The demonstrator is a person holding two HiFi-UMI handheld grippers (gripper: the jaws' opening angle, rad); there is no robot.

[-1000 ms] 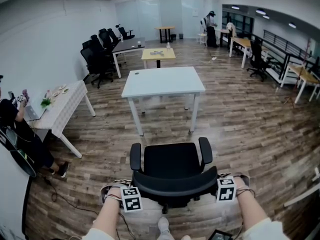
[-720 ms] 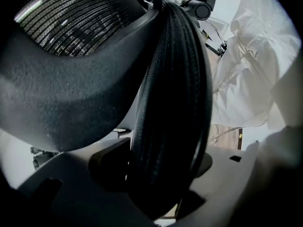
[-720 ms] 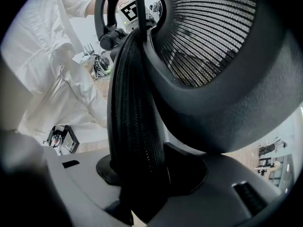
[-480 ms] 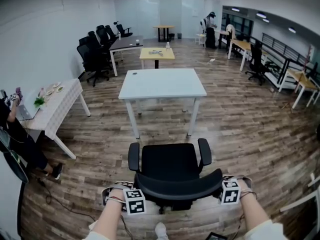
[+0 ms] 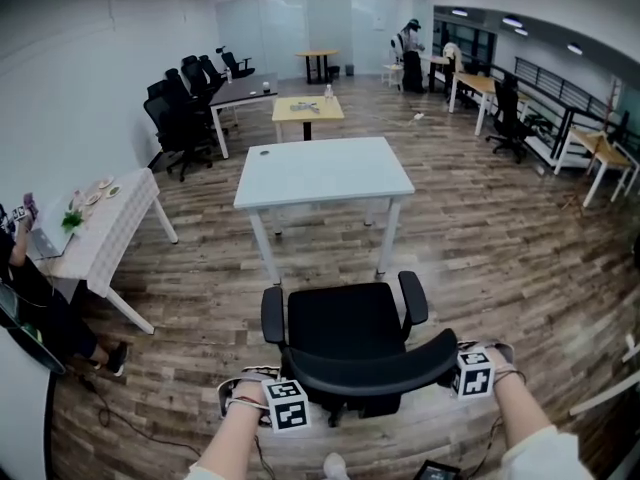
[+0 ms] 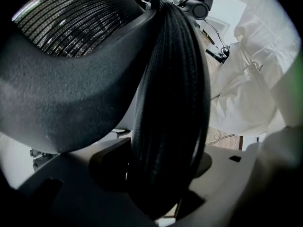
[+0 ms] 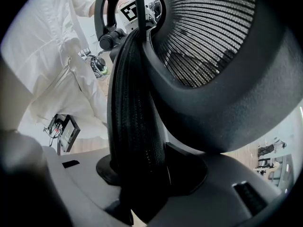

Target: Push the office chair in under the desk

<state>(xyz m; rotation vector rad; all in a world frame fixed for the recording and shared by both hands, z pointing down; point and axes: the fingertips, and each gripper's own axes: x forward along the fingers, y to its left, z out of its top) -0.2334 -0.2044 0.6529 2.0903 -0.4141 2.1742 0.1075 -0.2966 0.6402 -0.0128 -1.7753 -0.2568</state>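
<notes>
Left tool (image 6: 166, 171) and right tool (image 7: 142, 174) clamp chair (image 5: 345, 333) back; uneven pushing may swivel it into worktop (image 5: 320, 173) legs.

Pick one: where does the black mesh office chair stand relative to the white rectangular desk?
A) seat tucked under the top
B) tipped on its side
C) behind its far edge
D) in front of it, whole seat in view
D: in the head view the black mesh office chair stands upright on the near side of the white rectangular desk, with its seat wholly uncovered.
</notes>
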